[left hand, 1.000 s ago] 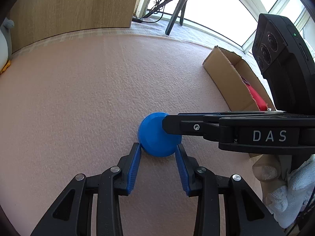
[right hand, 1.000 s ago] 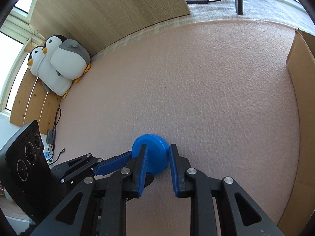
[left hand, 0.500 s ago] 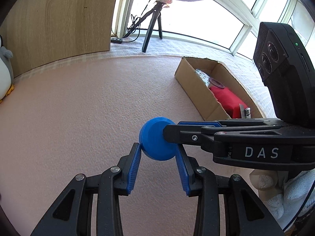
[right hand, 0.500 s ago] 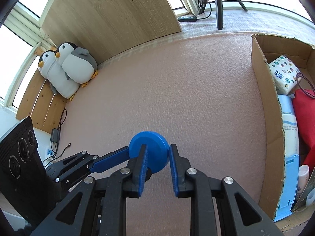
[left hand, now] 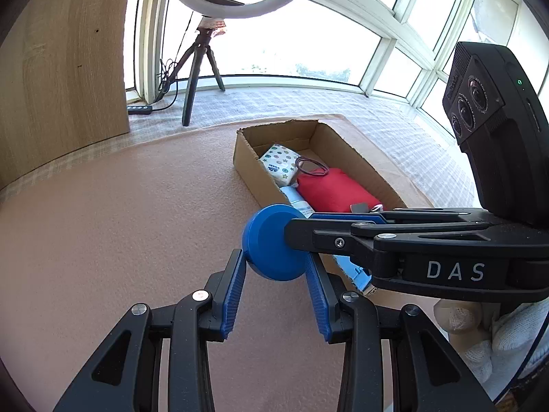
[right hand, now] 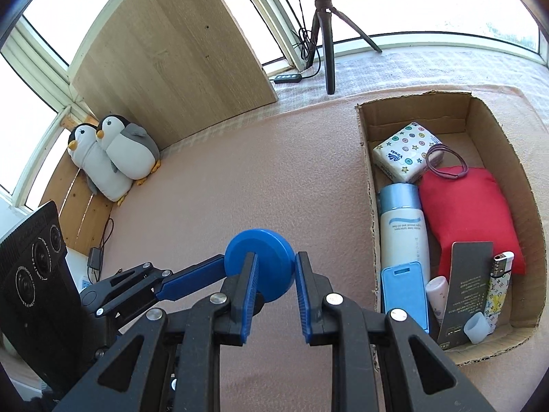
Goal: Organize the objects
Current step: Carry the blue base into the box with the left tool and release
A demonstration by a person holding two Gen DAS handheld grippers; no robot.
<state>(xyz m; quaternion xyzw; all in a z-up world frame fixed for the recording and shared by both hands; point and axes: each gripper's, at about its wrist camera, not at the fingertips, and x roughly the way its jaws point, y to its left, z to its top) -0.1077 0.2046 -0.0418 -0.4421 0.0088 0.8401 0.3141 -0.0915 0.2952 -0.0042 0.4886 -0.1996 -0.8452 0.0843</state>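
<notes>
Gripping a blue disc [left hand: 272, 242] from two sides, both grippers hold it above the pink mat [left hand: 120, 223], near the cardboard box [left hand: 248, 175].

Round, flat and plain glossy blue, the disc has a slightly raised rim. The left gripper [left hand: 276, 276] has its ribbed blue pads pressed against the disc's edges; the right gripper [right hand: 272, 269] pinches it across the faces. Inside the box lie a red pouch [right hand: 466, 216], a tissue pack [right hand: 405, 156] and a white bottle [right hand: 403, 230].
</notes>
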